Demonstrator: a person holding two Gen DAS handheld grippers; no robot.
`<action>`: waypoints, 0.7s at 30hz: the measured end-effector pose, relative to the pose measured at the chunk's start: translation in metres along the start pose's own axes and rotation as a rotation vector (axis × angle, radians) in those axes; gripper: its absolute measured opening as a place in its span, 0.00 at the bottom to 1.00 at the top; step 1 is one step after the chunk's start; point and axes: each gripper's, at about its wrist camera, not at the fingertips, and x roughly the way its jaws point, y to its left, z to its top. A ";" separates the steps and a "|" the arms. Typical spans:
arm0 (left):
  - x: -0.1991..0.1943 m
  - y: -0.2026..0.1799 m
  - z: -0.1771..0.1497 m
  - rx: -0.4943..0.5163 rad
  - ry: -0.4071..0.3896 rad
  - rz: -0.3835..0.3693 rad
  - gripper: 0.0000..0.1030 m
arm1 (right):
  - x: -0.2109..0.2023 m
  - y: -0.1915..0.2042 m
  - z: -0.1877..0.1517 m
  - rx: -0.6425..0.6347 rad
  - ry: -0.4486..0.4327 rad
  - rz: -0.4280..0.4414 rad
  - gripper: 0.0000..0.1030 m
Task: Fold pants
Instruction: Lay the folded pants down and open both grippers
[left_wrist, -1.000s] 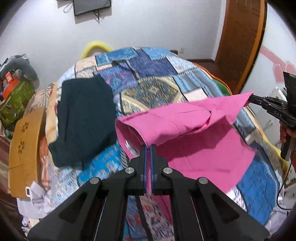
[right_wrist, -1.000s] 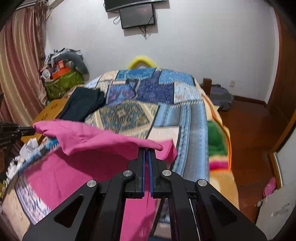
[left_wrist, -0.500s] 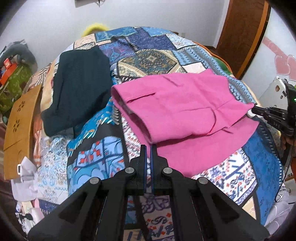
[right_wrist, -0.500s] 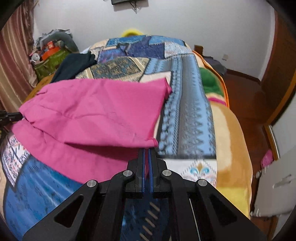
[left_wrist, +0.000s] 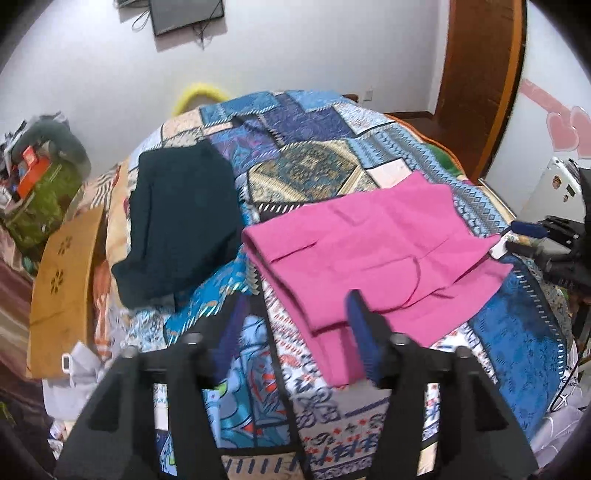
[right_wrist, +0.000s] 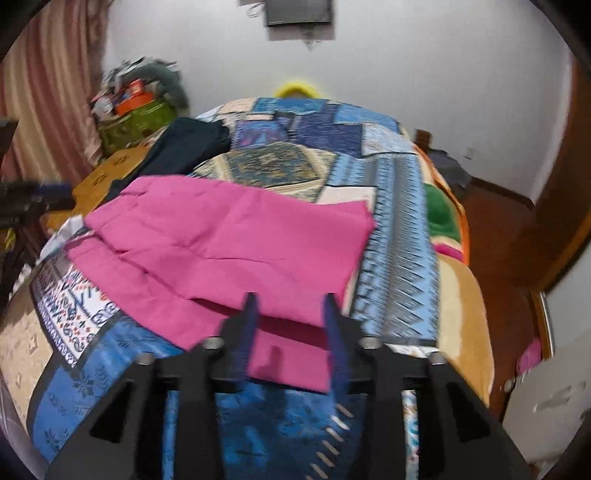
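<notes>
Pink pants (left_wrist: 373, 254) lie folded over on the patchwork bedspread (left_wrist: 303, 170), the upper layer resting on a longer lower layer. They also show in the right wrist view (right_wrist: 229, 251). My left gripper (left_wrist: 295, 328) is open and empty just above the pants' near left corner. My right gripper (right_wrist: 290, 325) is open and empty above the pants' near right edge. The right gripper also shows at the right edge of the left wrist view (left_wrist: 535, 240).
A dark green folded garment (left_wrist: 181, 221) lies on the bed left of the pants. A wooden board (left_wrist: 62, 280) leans at the bed's left side. Clutter and a green box (right_wrist: 136, 122) stand by the curtain. A wooden door (left_wrist: 480, 81) is at the right.
Both grippers laid the lifted pink layer down over the lower layer, then opened and let go. Both have drawn back slightly from the pants.
</notes>
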 end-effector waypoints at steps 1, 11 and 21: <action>0.001 -0.003 0.002 0.010 0.000 -0.011 0.68 | 0.005 0.005 0.001 -0.021 0.009 0.002 0.43; 0.036 -0.046 0.010 0.146 0.089 -0.062 0.77 | 0.059 0.036 0.006 -0.203 0.165 0.000 0.50; 0.057 -0.074 0.011 0.219 0.126 -0.120 0.77 | 0.072 0.051 0.018 -0.280 0.118 0.046 0.16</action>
